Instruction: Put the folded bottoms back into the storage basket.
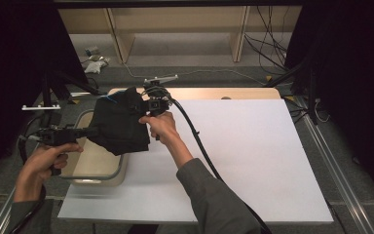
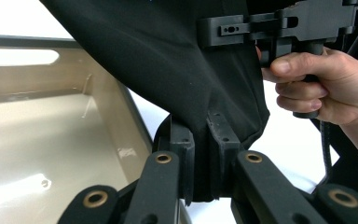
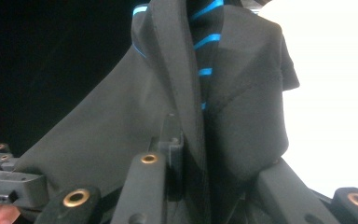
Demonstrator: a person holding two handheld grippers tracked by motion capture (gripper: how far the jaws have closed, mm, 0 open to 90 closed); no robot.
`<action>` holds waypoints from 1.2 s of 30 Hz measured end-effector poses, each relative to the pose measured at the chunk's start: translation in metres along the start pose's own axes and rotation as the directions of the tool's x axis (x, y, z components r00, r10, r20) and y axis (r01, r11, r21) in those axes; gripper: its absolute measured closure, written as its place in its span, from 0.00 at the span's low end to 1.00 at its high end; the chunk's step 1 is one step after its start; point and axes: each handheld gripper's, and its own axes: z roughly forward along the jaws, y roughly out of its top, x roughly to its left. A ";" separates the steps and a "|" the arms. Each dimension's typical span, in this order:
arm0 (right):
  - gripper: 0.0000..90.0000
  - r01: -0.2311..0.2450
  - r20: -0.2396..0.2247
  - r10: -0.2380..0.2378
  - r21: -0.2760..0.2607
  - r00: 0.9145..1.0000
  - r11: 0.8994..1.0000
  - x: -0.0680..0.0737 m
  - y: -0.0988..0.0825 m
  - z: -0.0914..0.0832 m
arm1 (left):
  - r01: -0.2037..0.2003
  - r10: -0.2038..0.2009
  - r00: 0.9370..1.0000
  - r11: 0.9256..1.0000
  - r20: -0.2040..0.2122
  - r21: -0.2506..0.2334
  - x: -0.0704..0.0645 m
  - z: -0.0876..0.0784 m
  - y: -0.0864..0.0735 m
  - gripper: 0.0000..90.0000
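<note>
While both grippers hold it up, the black cloth (image 1: 120, 124) hangs in the air, above the near end of the beige tub (image 1: 93, 168) and the left edge of the white sheet (image 1: 243, 161). The left gripper (image 1: 88, 131) comes in from the left, and its jaws are pinched tight on a low edge of the cloth. In the left gripper view the fabric runs straight down into the squeeze between them. The right gripper (image 1: 146, 108) holds the upper right part, near some blue stripes (image 3: 204, 56), and its jaws are closed on a fold there too.

The cloth stretches between the two grips, from low on the left to high on the right. Most of it hangs over the tub, not the sheet. The left hand (image 1: 39, 163) is nearer the tub, and the right hand (image 1: 161, 124) is nearer the open sheet. I think the next move is either to lower the cloth into the tub or to carry it right and spread it flat, but I cannot tell which.
</note>
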 end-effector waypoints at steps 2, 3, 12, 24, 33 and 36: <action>0.84 -0.003 -0.001 0.003 0.007 1.000 1.000 0.002 0.000 0.004 | 0.005 -0.005 1.000 1.000 -0.004 -0.001 0.002 -0.003 0.000 0.92; 0.84 -0.002 -0.003 0.002 0.006 1.000 1.000 0.003 0.001 0.007 | 0.005 -0.005 1.000 1.000 -0.006 0.000 0.004 -0.005 -0.001 0.92; 0.83 0.014 0.002 -0.014 0.018 1.000 1.000 0.020 0.004 0.021 | 0.040 -0.040 0.999 0.999 -0.016 -0.023 0.018 -0.021 -0.006 0.92; 0.83 0.017 0.010 -0.017 0.033 1.000 0.999 0.027 0.005 0.036 | 0.059 -0.060 0.997 0.998 -0.048 -0.009 0.030 -0.026 -0.011 0.92; 0.83 0.005 0.010 -0.006 0.047 1.000 0.999 0.031 0.001 0.049 | 0.077 -0.076 0.993 0.997 -0.092 0.010 0.040 -0.029 -0.015 0.91; 0.83 0.005 0.014 -0.005 0.055 1.000 0.998 0.031 -0.001 0.054 | 0.089 -0.087 0.991 0.996 -0.100 0.023 0.045 -0.028 -0.018 0.91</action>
